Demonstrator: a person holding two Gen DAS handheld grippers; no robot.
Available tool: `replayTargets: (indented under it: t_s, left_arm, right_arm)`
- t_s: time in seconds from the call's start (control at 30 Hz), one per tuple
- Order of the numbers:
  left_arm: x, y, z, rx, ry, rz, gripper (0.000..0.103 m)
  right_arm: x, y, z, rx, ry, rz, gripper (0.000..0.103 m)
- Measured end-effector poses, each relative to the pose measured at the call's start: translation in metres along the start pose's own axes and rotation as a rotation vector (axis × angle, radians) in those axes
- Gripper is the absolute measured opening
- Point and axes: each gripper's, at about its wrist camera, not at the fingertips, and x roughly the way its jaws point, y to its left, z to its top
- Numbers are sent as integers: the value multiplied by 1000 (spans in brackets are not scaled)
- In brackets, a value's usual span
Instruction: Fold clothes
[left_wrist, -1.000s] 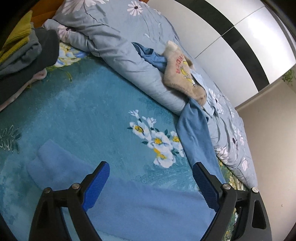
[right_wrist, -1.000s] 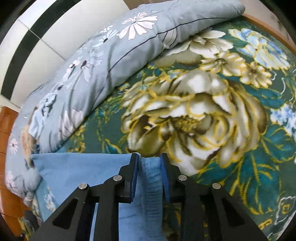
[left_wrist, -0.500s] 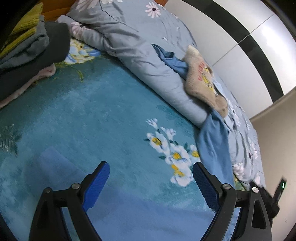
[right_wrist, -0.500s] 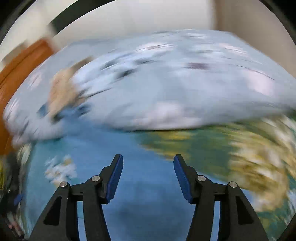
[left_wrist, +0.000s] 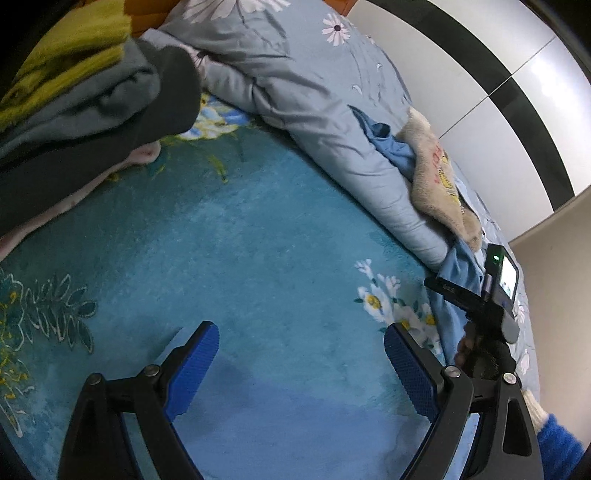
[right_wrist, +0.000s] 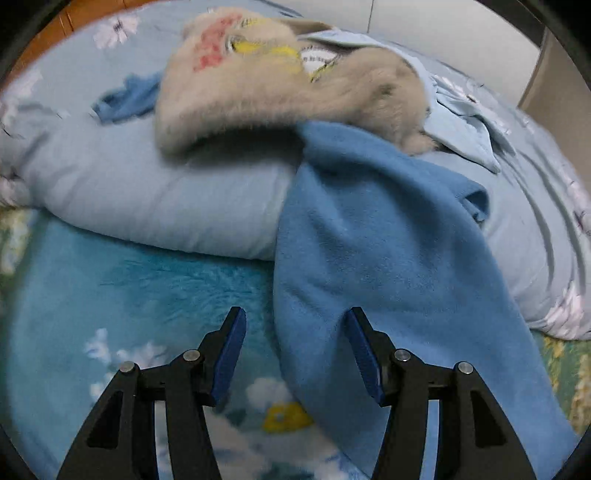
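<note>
A: Status on the tongs?

B: Both sets are standing open and gripping nothing. My left tongs are spread wide over the near part of the blue fleece garment, which is lying flat on the bed. My right tongs are about half open; their jaws have just been closing a little, pads not pressing on anything.

A: Where is the garment relative to the right ones?

B: Its long strip is running from the far side, off the rolled duvet, down toward me. The strip's left edge is sitting between the jaws; the right pad is hovering over the cloth, the left pad over the bedspread.

A: Why is it draped like that?

B: My guess: that far end is pinned under the beige plush sweater, so it is hanging off the duvet rather than lying flat. I am lining up on the edge to pull it free for the fold.

A: Anything else nearby?

B: A pile of folded clothes is lying far left, well apart.
</note>
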Motion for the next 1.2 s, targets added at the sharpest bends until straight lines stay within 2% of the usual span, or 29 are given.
replayTargets:
  t_s: [0.03,0.07,0.13,0.27,0.33,0.4,0.5,0.6,0.67,0.8,0.9,1.07,1.1,1.17,1.2]
  left_arm:
    - [1,2,0,-3,4,0,93]
    - [2,5,-1,-6,9,1,93]
    - [3,11,-2,-18,15,-3,93]
    - [2,21,-4,-54,16,-21,93]
    - [2,23,-5,-66,22,-30,93]
    - [0,24,-5,-69,25,-31,93]
    - [-4,21,-4,-59,20,-26,93]
    - [-5,18,-3,-50,25,-28,93]
    - [-3,10,-2,-31,41,-29,93]
    - [9,-17,0,10,87,-57,93]
    - [29,-45,2,42,143,-100,93]
    - [83,-99,1,59,266,-187,93]
    - [95,-109,0,58,294,-200,92]
    - [119,-127,-6,61,336,-218,92]
    - [128,-132,-8,57,352,-223,92]
  right_arm:
    - [2,1,0,1,0,-38,34]
    - [3,-1,0,9,-2,-65,28]
    - [2,-10,-1,32,-3,-86,8]
    - [-17,-32,-1,61,-17,-33,6]
    - [-36,-39,-4,75,-30,68,6]
    - [-61,-42,-8,81,-43,205,6]
    - [-100,-59,-18,173,-74,515,6]
    - [-129,-87,-37,235,-145,667,6]
    - [-122,-107,-52,257,-111,637,6]
    - [-67,-140,-94,375,110,509,6]
    - [-54,-156,-127,437,152,514,6]
    - [-59,-159,-143,448,121,525,10]
    - [-62,-160,-143,445,110,523,15]
    - [-72,-164,-143,446,71,523,42]
    - [-77,-166,-143,448,48,523,59]
